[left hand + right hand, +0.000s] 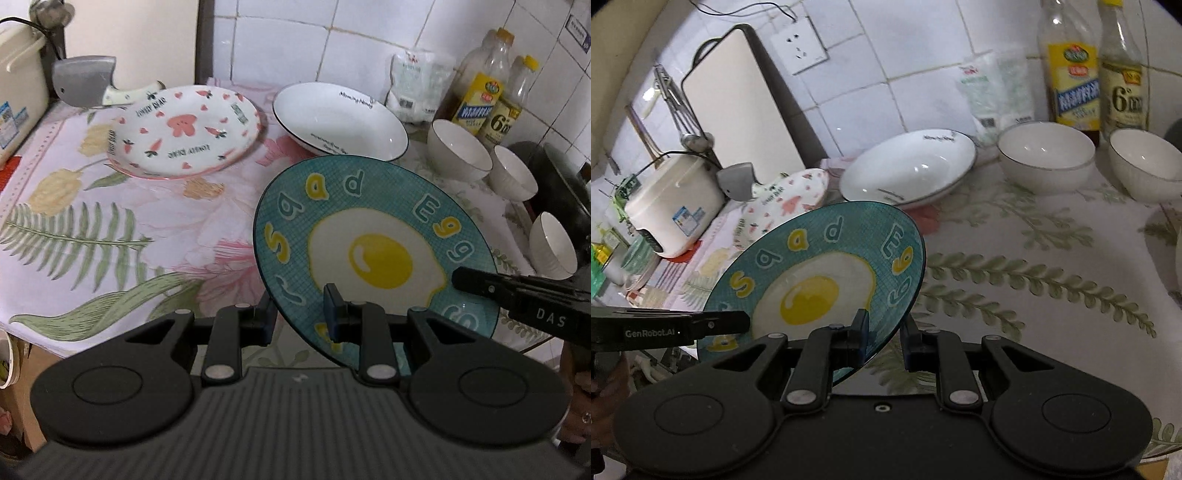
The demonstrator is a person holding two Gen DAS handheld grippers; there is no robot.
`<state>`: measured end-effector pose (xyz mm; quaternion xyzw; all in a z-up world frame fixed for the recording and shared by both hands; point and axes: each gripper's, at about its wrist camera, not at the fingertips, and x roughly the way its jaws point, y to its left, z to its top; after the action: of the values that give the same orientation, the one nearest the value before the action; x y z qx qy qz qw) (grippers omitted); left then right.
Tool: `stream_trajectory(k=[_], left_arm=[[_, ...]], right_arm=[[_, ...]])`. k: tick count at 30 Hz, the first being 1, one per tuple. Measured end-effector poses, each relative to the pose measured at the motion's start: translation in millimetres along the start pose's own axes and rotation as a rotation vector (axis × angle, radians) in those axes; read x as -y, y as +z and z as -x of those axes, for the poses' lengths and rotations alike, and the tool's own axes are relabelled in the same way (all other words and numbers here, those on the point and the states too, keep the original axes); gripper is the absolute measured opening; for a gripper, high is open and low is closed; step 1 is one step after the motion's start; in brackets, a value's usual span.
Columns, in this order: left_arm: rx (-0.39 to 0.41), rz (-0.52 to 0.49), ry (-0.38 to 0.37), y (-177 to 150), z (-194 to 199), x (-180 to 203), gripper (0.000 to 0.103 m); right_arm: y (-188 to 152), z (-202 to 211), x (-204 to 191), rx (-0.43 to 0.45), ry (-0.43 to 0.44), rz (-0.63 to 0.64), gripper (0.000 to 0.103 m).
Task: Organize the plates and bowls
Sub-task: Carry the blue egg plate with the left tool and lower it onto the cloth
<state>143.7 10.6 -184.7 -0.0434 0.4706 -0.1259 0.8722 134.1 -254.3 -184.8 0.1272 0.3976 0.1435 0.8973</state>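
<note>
A teal plate with a fried-egg picture (373, 251) is held tilted above the table by both grippers. My left gripper (301, 317) is shut on its near rim. My right gripper (884, 338) is shut on its right rim (820, 280); that gripper's finger shows at the right of the left wrist view (517, 291). A pink carrot-patterned plate (184, 129) lies at the back left. A white deep plate with a dark rim (340, 118) lies behind the teal plate. Three white bowls (460, 149) (515, 171) (552, 245) stand along the right.
The table has a floral cloth (110, 221). A cleaver (86, 81) and a white rice cooker (670, 206) are at the back left. Two bottles (480, 85) and a white bag (417, 85) stand by the tiled wall. A dark pan (561, 177) sits at the far right.
</note>
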Motion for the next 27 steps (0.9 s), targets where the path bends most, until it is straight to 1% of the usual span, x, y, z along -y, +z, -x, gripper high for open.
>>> stream_trajectory(k=[8, 12, 18, 20, 23, 27], left_arm=[[-0.014, -0.011, 0.004, 5.5, -25.4, 14.4, 0.025], [-0.008, -0.050, 0.013, 6.8, -32.2, 23.4, 0.025], [-0.051, -0.023, 0.002, -2.0, -50.3, 25.6, 0.025], [-0.050, -0.018, -0.009, -5.5, -49.9, 24.6, 0.025], [-0.060, -0.003, -0.028, -7.8, -49.5, 22.9, 0.024], [-0.081, 0.027, -0.030, -8.9, -52.7, 21.2, 0.024]], right_arm=[[0.3, -9.6, 17.4, 0.002, -0.045, -0.002, 0.022], [-0.6, -13.1, 27.3, 0.002, -0.056, -0.020, 0.022], [-7.5, -21.1, 33.7, -0.015, -0.105, 0.003, 0.022], [-10.3, -21.3, 34.8, -0.010, -0.109, 0.006, 0.022], [-8.5, -21.5, 38.8, -0.019, -0.111, -0.028, 0.022], [-8.8, -23.1, 36.5, -0.022, -0.132, -0.013, 0.022]])
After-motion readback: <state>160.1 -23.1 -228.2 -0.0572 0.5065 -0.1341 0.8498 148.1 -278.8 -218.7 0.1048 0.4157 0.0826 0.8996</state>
